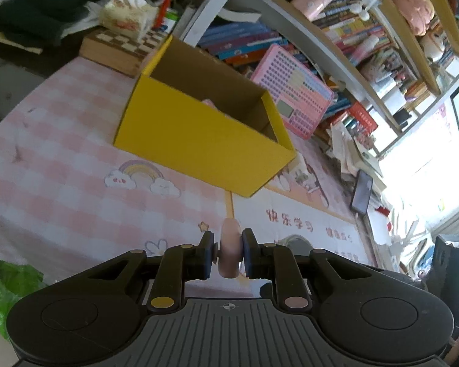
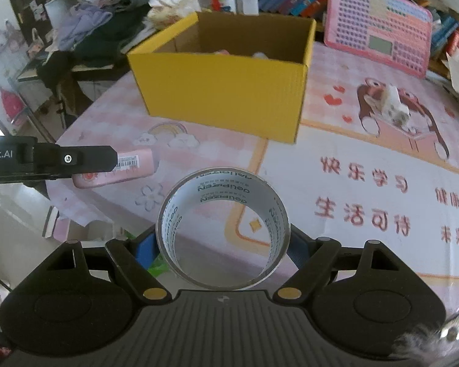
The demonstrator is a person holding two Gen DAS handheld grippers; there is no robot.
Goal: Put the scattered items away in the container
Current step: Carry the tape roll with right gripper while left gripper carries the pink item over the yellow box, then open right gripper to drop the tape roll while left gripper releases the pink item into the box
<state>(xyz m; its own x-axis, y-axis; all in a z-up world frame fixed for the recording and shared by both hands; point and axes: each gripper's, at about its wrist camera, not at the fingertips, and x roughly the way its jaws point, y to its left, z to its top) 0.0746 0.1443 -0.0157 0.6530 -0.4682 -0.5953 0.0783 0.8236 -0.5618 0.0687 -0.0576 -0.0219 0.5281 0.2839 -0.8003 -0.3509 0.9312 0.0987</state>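
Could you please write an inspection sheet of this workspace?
Surface: pink checked mat with cartoon prints.
Job's things: open yellow box, some items inside; tape roll; pink tube.
Clutter: pink keypad toy, phone, tissue pack, chessboard.
Grippers: left gripper shut on pink tube; right gripper shut on tape roll.
Cables: nothing seen.
Surroundings: crowded bookshelves, piled clothes.
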